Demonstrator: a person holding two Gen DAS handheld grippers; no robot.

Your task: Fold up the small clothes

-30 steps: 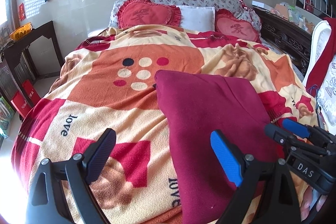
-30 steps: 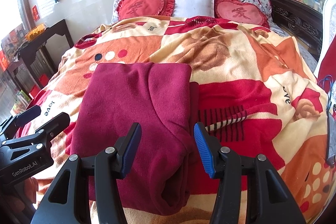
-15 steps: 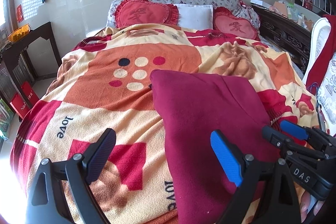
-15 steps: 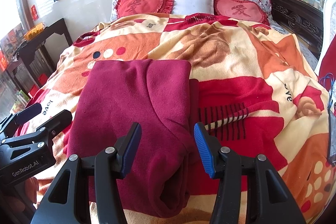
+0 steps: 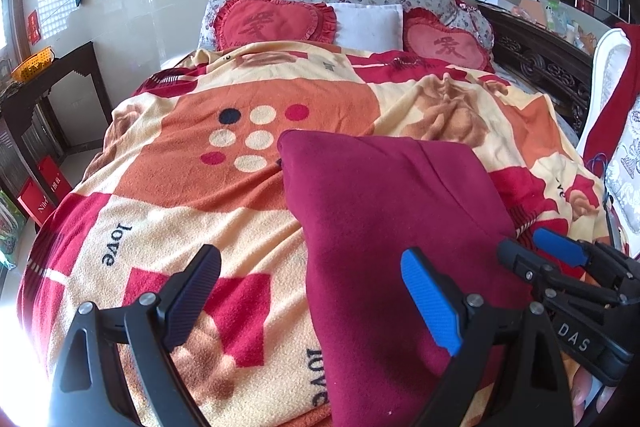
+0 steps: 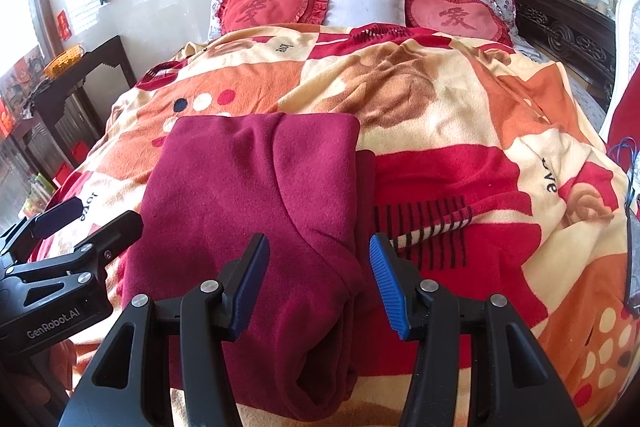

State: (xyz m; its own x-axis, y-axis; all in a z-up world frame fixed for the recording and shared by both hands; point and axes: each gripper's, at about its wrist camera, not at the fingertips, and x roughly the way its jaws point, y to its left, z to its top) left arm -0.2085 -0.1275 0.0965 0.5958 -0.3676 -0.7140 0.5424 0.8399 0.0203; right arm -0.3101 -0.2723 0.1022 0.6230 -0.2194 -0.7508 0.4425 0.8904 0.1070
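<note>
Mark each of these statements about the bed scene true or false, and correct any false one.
1. The maroon garment lies on the patterned blanket. True.
2. The right tool is clamped shut on the garment. False: its jaws stand open, pinching nothing.
3. Two red heart-shaped cushions flank a white pillow. True.
4. The left tool holds the blanket. False: its jaws are open and empty.
5. The garment hangs on the wall. False: it lies folded on the bed.
</note>
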